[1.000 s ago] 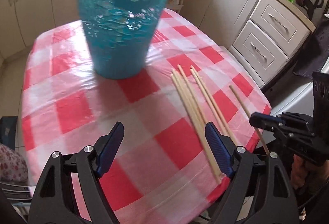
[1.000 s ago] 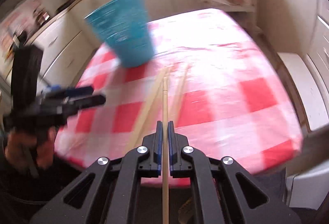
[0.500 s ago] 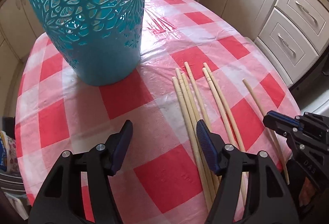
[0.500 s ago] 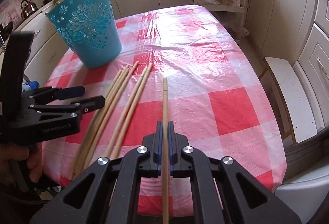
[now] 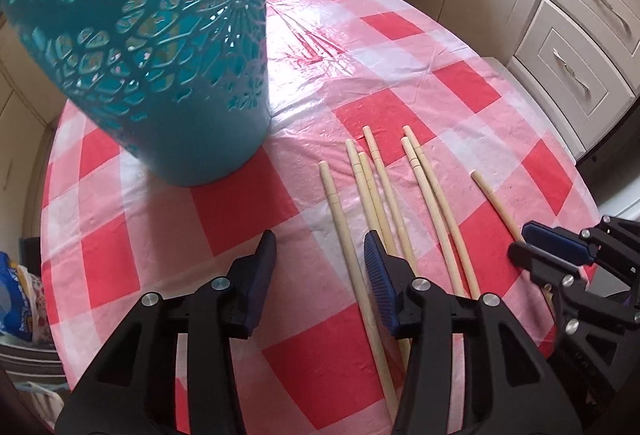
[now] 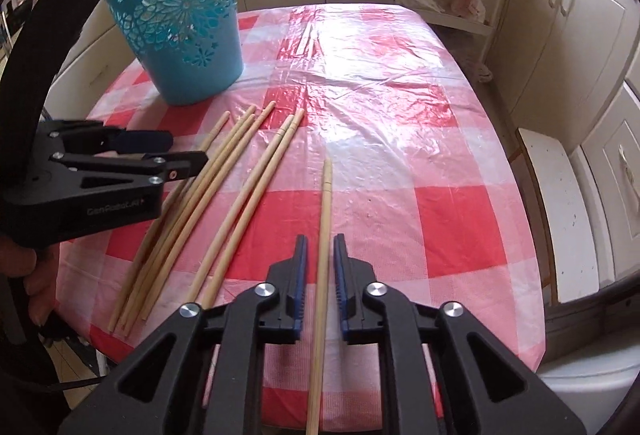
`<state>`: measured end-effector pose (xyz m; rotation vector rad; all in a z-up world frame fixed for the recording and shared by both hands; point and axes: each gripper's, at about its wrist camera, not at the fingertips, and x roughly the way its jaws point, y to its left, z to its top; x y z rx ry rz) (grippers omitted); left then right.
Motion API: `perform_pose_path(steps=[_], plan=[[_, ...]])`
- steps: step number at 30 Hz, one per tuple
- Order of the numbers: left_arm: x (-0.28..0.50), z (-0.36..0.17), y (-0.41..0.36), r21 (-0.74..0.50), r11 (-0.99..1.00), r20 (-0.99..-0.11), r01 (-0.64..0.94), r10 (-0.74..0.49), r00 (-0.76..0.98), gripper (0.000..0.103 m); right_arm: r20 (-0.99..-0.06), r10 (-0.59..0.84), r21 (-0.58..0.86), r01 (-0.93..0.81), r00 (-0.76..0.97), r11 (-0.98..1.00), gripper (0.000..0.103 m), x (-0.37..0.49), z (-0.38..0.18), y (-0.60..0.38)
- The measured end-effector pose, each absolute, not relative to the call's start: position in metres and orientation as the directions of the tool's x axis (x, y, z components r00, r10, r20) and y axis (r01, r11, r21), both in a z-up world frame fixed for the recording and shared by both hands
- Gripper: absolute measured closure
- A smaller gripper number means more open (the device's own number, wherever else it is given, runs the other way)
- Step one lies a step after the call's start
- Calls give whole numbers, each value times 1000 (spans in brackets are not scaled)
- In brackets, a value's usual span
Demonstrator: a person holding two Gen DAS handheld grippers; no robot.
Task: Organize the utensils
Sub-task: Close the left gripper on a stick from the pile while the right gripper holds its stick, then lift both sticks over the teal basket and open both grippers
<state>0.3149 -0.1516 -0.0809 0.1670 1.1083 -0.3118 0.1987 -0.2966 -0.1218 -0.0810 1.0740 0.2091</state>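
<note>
Right gripper (image 6: 320,267), jaws just opening, straddles one released chopstick (image 6: 323,235) near the table's (image 6: 400,83) front edge; left gripper (image 5: 318,275), jaws closing yet clear, hovers over the leftmost of six chopsticks (image 5: 384,203) beside the blue basket (image 5: 160,55).

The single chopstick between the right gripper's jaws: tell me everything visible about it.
The single chopstick is a pale, plain wooden stick with fine grooves near its far end. It lies flat on the red-and-white checked tablecloth, apart from the other chopsticks to its left, its far end pointing across the table. The right gripper straddles it; its jaws have just been opening, with a gap showing on both sides, so it is not gripped.
</note>
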Motion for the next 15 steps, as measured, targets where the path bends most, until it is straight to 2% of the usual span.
perform_pose_path(steps=[2, 4, 5, 6, 7, 9, 13, 15], plan=[[322, -80, -152, -32, 942, -906, 333, -168, 388, 67, -885, 124, 16, -236, 449, 972, 55, 206, -124, -293], [327, -79, -150, -44, 939, -911, 340, -178, 372, 74, -890, 143, 31, -256, 432, 966, 56, 215, -124, -295], [329, -80, -150, -42, 938, -912, 344, -177, 370, 81, -891, 152, 35, -268, 428, 963, 68, 218, -124, -296], [330, -80, -150, -40, 935, -912, 352, -178, 369, 87, -893, 162, 46, -272, 421, 961, 85, 220, -123, -297], [330, -81, -151, -44, 930, -911, 364, -187, 367, 90, -896, 164, 50, -273, 413, 961, 95, 223, -123, -299], [327, -80, -153, -53, 912, -912, 406, -210, 352, 98, -895, 172, 60, -271, 411, 961, 97, 223, -122, -302], [317, -77, -142, -150, 893, -894, 424, -306, 328, 99, -860, 249, 182, -188, 445, 965, 97, 210, -115, -317], [297, -60, -129, -201, 873, -839, 444, -388, 382, 99, -825, 287, 255, -132, 488, 958, 97, 202, -108, -327]])
